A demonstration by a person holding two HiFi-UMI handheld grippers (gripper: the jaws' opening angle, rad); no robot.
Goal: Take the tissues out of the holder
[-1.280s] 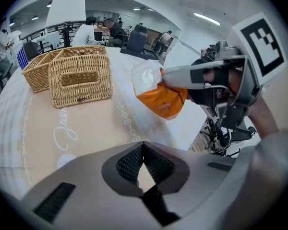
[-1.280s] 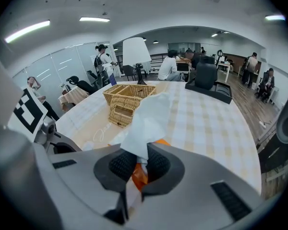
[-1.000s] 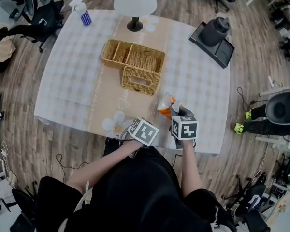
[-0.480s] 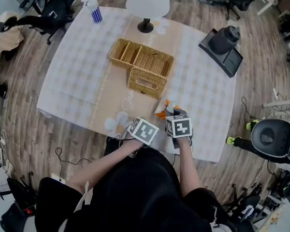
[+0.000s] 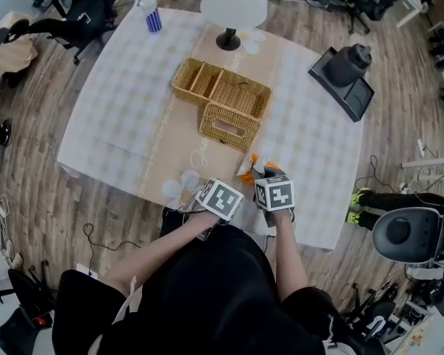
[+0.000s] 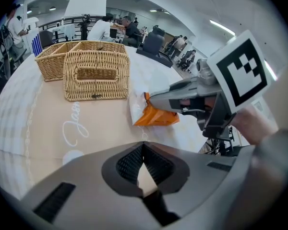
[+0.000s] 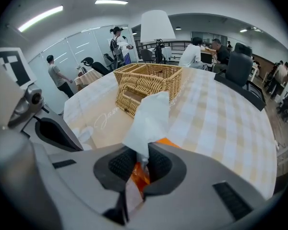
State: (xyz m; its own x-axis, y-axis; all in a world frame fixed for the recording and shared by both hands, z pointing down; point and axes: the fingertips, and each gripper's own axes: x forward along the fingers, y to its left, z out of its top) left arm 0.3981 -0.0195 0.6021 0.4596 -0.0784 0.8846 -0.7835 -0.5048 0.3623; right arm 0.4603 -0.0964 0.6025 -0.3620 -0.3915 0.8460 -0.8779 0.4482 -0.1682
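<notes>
The tissue packet (image 5: pixel 249 171) is out of the wicker holder (image 5: pixel 227 126) and sits just below and right of it in the head view, near the bottom edge of the worktop (image 5: pixel 111 117). It is a soft plastic packet, crinkled white film over most of it and bright orange at one end. The right claw (image 7: pixel 140 166) is clamped on it: in the right gripper view the orange end is pinched between the ribbed pads, and the white part stands up past the jaws, covering part of the holder behind. From the left gripper view the packet hangs at the tip of the right claw, orange end low over the cloth; I cannot tell whether it touches the worktop. The left claw (image 6: pixel 143 151) hovers beside it at the lower centre of the head view, its jaws together at the tips with nothing between them. The holder is a woven box with an oval slot in the side facing the person, set against a divided wicker tray (image 5: pixel 222 91). A white-shaded lamp (image 5: pixel 233 2) and a spray bottle (image 5: pixel 149 15) stand along the top of the frame.
</notes>
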